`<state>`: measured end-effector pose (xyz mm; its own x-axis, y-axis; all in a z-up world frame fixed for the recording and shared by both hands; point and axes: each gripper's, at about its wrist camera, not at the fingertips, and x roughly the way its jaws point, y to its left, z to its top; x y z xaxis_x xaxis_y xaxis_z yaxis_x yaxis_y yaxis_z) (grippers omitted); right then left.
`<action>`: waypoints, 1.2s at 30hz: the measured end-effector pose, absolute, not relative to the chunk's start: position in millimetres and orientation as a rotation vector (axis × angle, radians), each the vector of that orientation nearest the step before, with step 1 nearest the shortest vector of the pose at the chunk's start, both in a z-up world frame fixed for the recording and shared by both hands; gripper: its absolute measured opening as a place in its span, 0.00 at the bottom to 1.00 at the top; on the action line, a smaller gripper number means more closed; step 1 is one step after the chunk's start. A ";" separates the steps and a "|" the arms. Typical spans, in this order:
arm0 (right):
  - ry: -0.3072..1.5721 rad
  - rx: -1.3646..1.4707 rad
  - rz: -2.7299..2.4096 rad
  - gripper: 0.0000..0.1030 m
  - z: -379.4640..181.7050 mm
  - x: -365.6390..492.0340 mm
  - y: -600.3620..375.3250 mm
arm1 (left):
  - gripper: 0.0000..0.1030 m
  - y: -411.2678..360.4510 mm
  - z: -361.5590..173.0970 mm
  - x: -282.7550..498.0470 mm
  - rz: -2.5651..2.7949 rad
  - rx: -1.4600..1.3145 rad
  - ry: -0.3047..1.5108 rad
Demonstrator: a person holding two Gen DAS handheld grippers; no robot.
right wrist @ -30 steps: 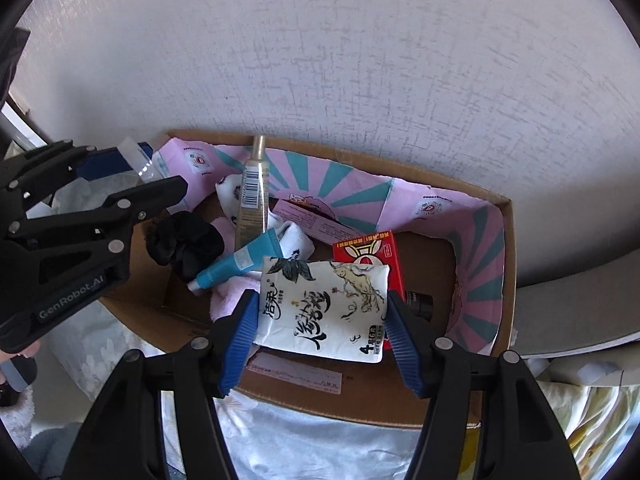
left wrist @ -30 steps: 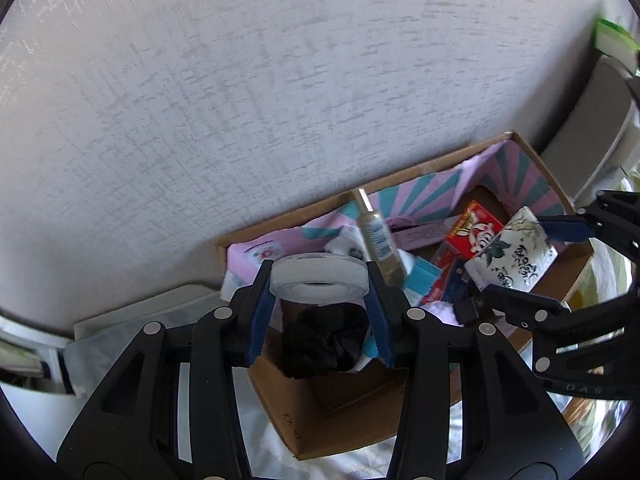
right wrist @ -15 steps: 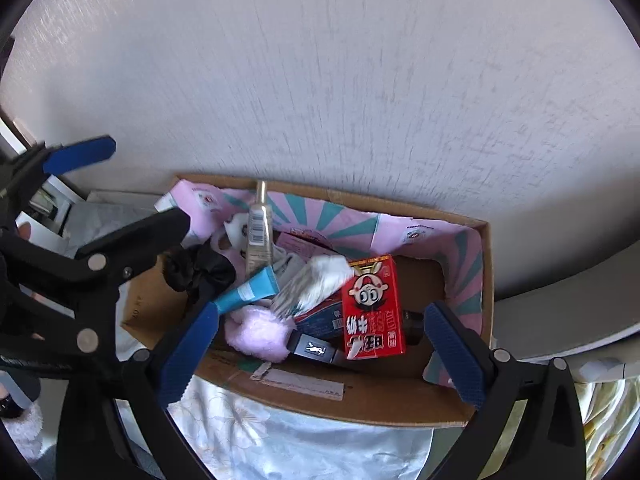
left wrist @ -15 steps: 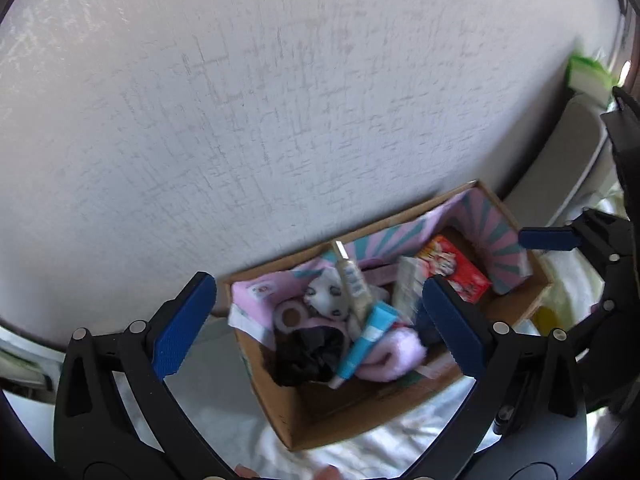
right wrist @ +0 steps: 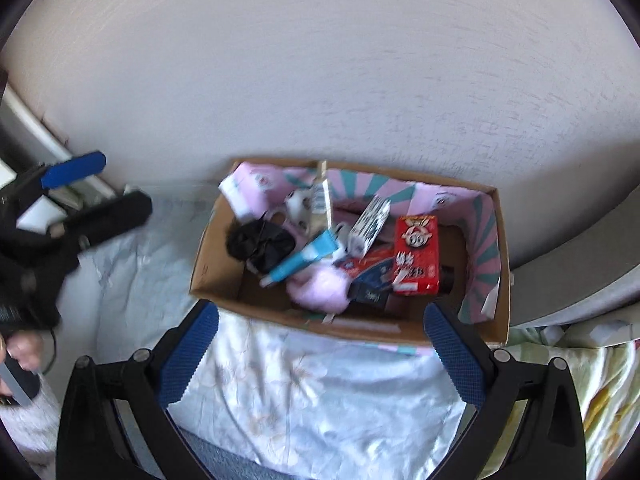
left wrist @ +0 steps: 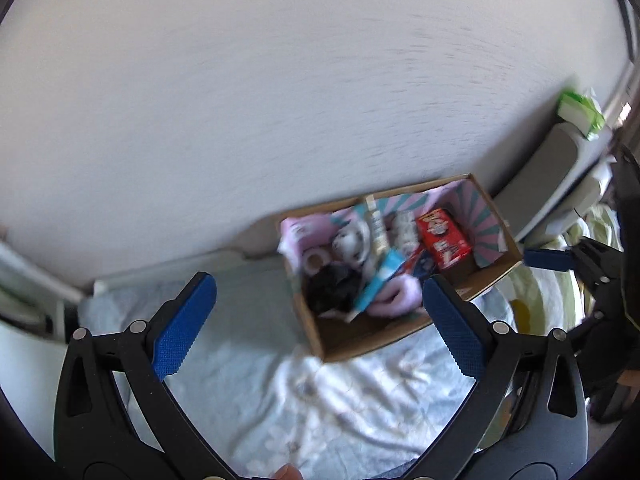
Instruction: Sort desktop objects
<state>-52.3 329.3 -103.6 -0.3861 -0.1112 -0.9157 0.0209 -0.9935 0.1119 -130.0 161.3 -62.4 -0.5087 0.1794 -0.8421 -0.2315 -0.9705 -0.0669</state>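
Pulling back, both grippers sit farther from the cardboard box (right wrist: 404, 330) than a moment ago, left gripper (left wrist: 316, 320) and right gripper (right wrist: 320, 354) spread wide, empty. Tissue pack (right wrist: 370, 224) lies inside, mid-frame; only the left view shows the tape roll (left wrist: 317, 259).

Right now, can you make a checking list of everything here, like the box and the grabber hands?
Surface: pale floral bedsheet, wrinkled, under the box.
Job's things: open cardboard box holding a red snack box, blue tube, black scrunchie, pink fluffy item, white patterned packet and tape roll.
Clutter: green-and-white pack on a grey ledge, far right in the left wrist view.
Grippers: left gripper open, empty; right gripper open, empty; both short of the box.
Cables: thin dark cord beside the person's hand.
Surroundings: white textured wall behind the box.
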 end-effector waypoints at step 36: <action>-0.023 1.495 -2.857 1.00 -20.0 10.6 209.1 | 1.00 40.6 15.0 7.0 2.937 -1.264 0.024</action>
